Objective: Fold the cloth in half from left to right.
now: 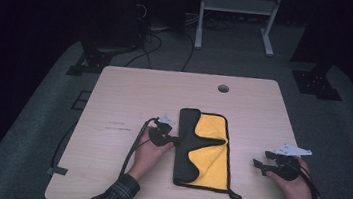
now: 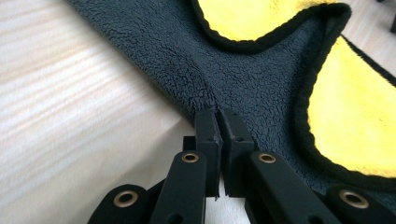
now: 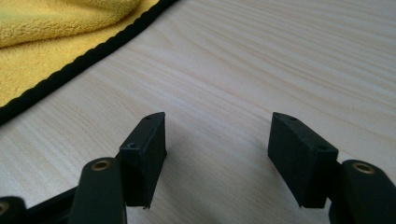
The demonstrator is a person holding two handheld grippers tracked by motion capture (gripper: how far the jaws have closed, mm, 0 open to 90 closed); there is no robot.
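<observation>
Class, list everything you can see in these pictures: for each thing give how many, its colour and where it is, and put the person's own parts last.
Cloth: one, yellow on one face and dark grey on the other with black edging, partly folded over, at the middle of the table.
Table: one, pale wood, with a round hole near its far edge.
Stand: one, white, on the floor beyond the table.
Cables: several, black, on the floor at the far left.
Left gripper: one, black, shut on the cloth's dark left edge.
Right gripper: one, black, open, over bare table right of the cloth.
Hands: two, at the near edge, each holding a gripper.
</observation>
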